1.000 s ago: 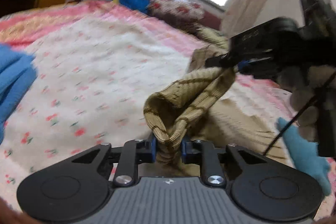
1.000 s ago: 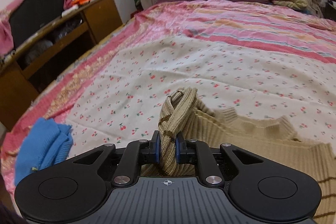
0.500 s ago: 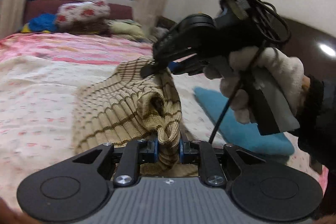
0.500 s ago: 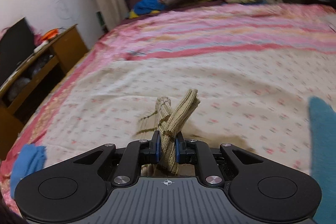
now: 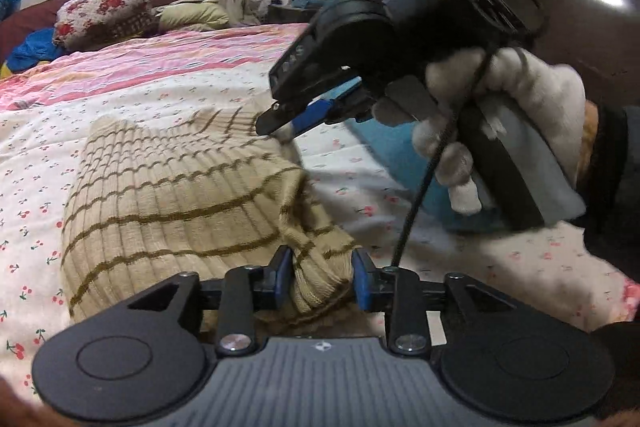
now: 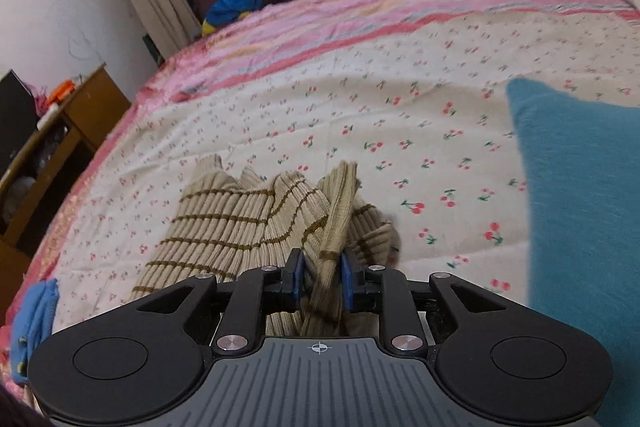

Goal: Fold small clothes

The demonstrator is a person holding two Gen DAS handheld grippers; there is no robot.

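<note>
Both grippers have been coming down toward the bed since the earlier frames, and the fingers that were clenched tight on the knit are now spreading apart.

From the left wrist view, the left gripper (image 5: 322,281) is hanging low over the bed (image 5: 168,87), its fingers (image 5: 282,277) parted with a bunched corner of the beige striped sweater (image 5: 172,195) sitting loosely between them, no longer pinched. Beyond the sweater, the right gripper (image 5: 280,115) in a gloved hand (image 5: 500,115) is resting its tips on the far edge of the same garment. A teal cloth (image 5: 384,151) is lying just beyond the sweater, mostly behind that hand.

From the right wrist view, the right gripper's fingers (image 6: 294,277) are also standing apart, a ribbed fold rising between them without being squeezed. The sweater is lying folded on the bed with the teal cloth near it, and a blue cloth (image 6: 34,311) well apart from it, toward the wooden cabinet (image 6: 76,131).

Releasing well probably means opening fully, then backing straight off so no ribbing snags and drags the fold open.

Whether the layers line up is hard to judge: the near edge is hidden under both gripper bodies, and the sleeves are tucked out of sight
</note>
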